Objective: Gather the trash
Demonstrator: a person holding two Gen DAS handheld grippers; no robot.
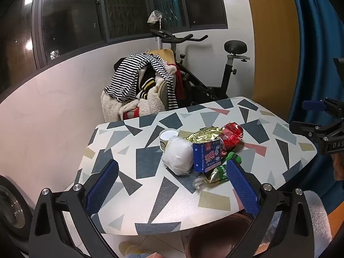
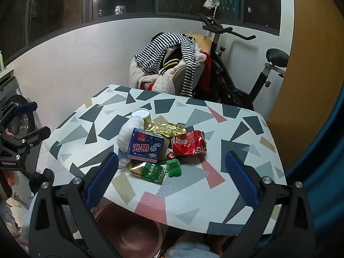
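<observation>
Holding both claws wide, we grip nothing: left gripper [image 1: 172,185] and right gripper [image 2: 172,175] hover at the table [image 2: 236,172] edge. The blue carton [image 2: 147,144] stands amid wrappers, touching neither.

We cannot see all of the bin [image 2: 129,236]: the table [image 2: 215,204] covers its far side and the gripper frame crosses its near rim. The red can [image 1: 233,136] is partly behind the blue carton [image 1: 206,157] in the left view. The cup [image 2: 140,115] shows only its rim behind the white bag [image 2: 125,133]. The small print on the carton is too fine for us to read. The right gripper [image 1: 309,116] is cut off by the left view's edge.
</observation>
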